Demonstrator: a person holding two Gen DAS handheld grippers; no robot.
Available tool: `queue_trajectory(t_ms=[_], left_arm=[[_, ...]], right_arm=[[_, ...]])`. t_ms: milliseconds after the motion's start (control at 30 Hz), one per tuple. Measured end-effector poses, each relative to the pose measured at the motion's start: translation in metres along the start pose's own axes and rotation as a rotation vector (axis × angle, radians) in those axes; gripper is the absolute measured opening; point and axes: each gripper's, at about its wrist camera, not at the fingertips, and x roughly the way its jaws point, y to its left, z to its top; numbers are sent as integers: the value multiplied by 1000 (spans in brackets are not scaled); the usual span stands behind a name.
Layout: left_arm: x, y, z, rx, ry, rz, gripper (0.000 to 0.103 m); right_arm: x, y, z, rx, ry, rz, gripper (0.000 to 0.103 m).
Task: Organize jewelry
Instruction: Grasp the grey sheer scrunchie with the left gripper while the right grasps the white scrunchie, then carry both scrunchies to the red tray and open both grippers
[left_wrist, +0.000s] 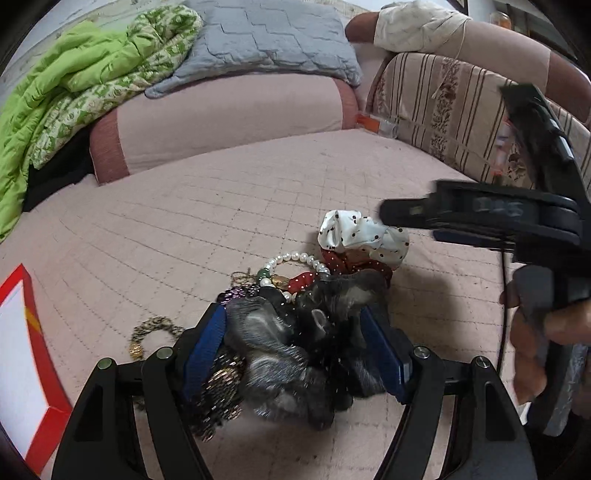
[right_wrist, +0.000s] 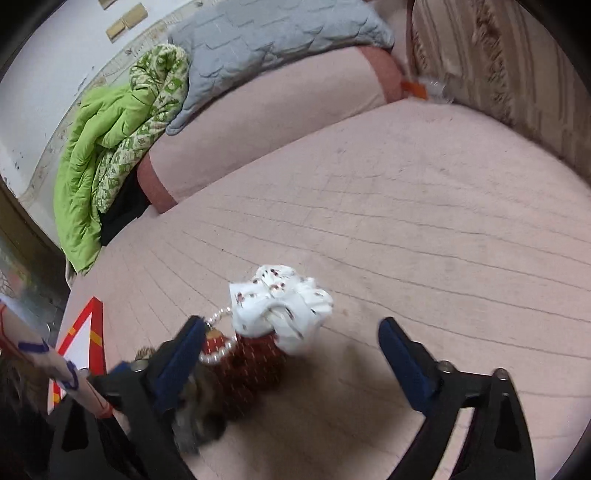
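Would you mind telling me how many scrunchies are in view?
3: a grey scrunchie between the left tool's fingers, a red scrunchie behind it, a white scrunchie on the red one. The pile may hide others.

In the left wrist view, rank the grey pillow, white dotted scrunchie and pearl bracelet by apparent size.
1. Grey pillow, largest by far, though farthest away.
2. White dotted scrunchie.
3. Pearl bracelet, smallest; partly hidden by the pile, so unsure.

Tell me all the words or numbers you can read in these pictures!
None can be read.
Right gripper: pale marks on its black body, too blurred to read.
Red-edged box: a yellow stripe, no letters showing.
Wall plaques: too small to tell.
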Motion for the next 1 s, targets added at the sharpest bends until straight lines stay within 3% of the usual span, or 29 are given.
queue_trajectory(t_ms=[67,133,167,200,333,567,1000], left_arm=[[9,0,3,-15,16,-17,49],[14,4,3,-36,38,-77,28],[13,8,2,-52,34,-105,20],[12,10,3,-61,29,-117,20],[2,22,8,-123,-22,-158,15],[-23,33,13,-164,-125,-155,15],[-70,97,11,-296,-208,-77,15]], right_arm=[[19,0,1,7,56,3,75],[31,-4,-1,31,102,12,27],[30,-4,-2,22,97,5,20],[26,-3,-1,7,71,-3,16],[-4,5,6,-42,-53,-12,14],[-37,13,9,-57,-168,77,14],[-43,65,-2,-142,-184,192,14]])
